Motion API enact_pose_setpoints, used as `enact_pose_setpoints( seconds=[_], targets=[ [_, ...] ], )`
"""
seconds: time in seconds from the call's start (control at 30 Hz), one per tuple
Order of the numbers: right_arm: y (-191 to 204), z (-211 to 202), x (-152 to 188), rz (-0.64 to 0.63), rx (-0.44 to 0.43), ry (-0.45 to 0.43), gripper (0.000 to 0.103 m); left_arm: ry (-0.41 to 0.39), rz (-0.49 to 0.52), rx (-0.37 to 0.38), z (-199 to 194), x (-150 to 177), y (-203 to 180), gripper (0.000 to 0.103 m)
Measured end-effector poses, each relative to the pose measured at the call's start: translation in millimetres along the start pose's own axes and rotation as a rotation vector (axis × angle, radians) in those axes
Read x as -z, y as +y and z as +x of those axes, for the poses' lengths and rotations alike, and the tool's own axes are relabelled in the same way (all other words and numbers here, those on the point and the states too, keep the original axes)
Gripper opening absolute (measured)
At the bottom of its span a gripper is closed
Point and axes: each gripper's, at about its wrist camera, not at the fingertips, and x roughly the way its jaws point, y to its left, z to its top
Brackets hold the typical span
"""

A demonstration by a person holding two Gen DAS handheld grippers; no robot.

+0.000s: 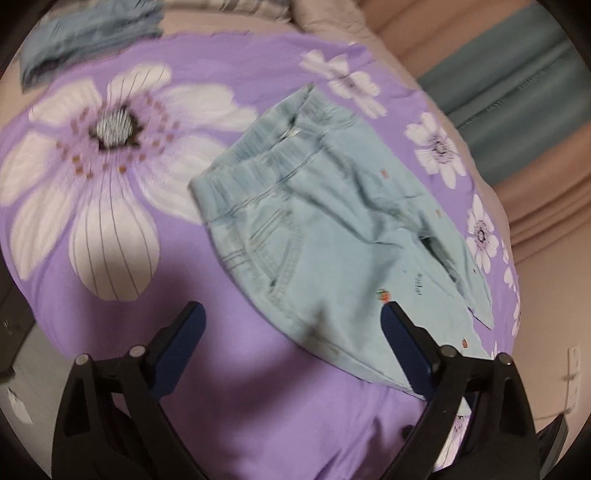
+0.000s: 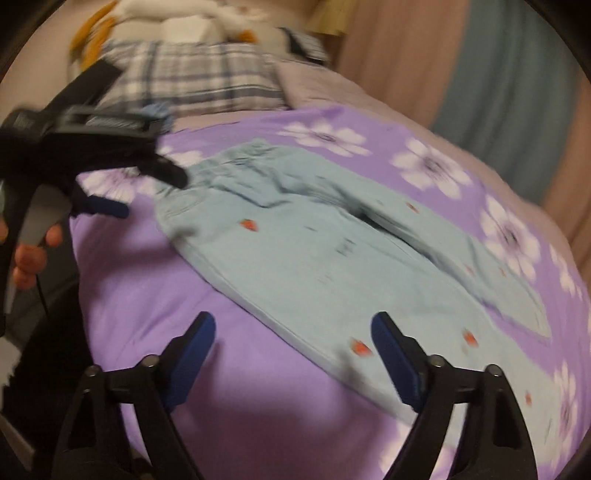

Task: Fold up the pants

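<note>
Small light-blue pants (image 1: 332, 229) with tiny red prints lie spread and rumpled on a purple sheet with white flowers (image 1: 110, 184). Their waistband points to the upper left and their legs run to the lower right. My left gripper (image 1: 291, 306) hovers open over the near side seam below the pocket, and its pads touch nothing. In the right wrist view the pants (image 2: 314, 251) stretch across the middle. My right gripper (image 2: 293, 317) is open above the near leg's edge. The left gripper (image 2: 147, 192) shows there by the waistband, held by a hand (image 2: 29, 258).
A folded blue-grey garment (image 1: 88, 37) lies at the sheet's far left corner. A plaid pillow (image 2: 192, 77) and a plush toy (image 2: 166, 18) sit at the head of the bed. Pink and teal curtains (image 1: 517, 85) hang on the right. The bed edge and floor (image 1: 22, 369) are at the left.
</note>
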Motion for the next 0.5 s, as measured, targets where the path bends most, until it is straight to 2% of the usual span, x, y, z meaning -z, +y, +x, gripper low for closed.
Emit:
enact_pose_setpoints(
  seconds=[0.1, 0.17, 0.2, 0.23, 0.27, 0.3, 0.33, 0.37, 0.4, 0.5],
  targets=[
    [24.9, 16.6, -1.1, -0.155, 0.008, 0.001, 0.073, -0.025, -0.019, 0.01, 5.7, -3.8, 8.2, 0.092],
    [39.7, 25.5, -0.3, -0.246, 0.032, -0.008, 0.072, -0.051, -0.014, 0.005, 7.7, -10.7, 7.0, 0.091],
    [44.9, 31.3, 1.1, -0.289, 0.05, -0.011, 0.068, -0.063, -0.009, -0.001, 10.1, -15.5, 6.4, 0.089],
    [46.8, 34.6, 2.4, -0.312, 0.058, -0.012, 0.066, -0.077, -0.002, -0.016, 12.8, -21.4, 5.1, 0.079],
    [48.1, 38.7, 2.4, -0.329, 0.059, -0.021, 0.061, -0.08, 0.004, -0.028, 17.7, -27.3, 6.0, 0.065],
    [48.2, 41.4, 0.4, -0.33, 0.06, -0.03, 0.058, -0.074, 0.006, -0.051, 22.0, -32.4, 5.7, 0.057],
    [49.4, 42.4, -1.6, -0.329, 0.064, -0.035, 0.055, -0.07, 0.006, -0.07, 25.1, -36.6, 6.5, 0.043],
    [50.4, 45.1, -6.0, -0.329, 0.072, -0.036, 0.043, -0.066, 0.009, -0.082, 27.3, -39.7, 7.4, 0.03],
    [49.1, 47.6, -9.2, -0.326, 0.066, -0.028, 0.027, -0.056, 0.012, -0.086, 28.3, -42.5, 8.3, 0.029],
    [47.5, 50.6, -15.0, -0.297, 0.041, -0.01, 0.01, -0.046, 0.018, -0.07, 20.4, -43.4, 11.5, 0.024]
  ],
)
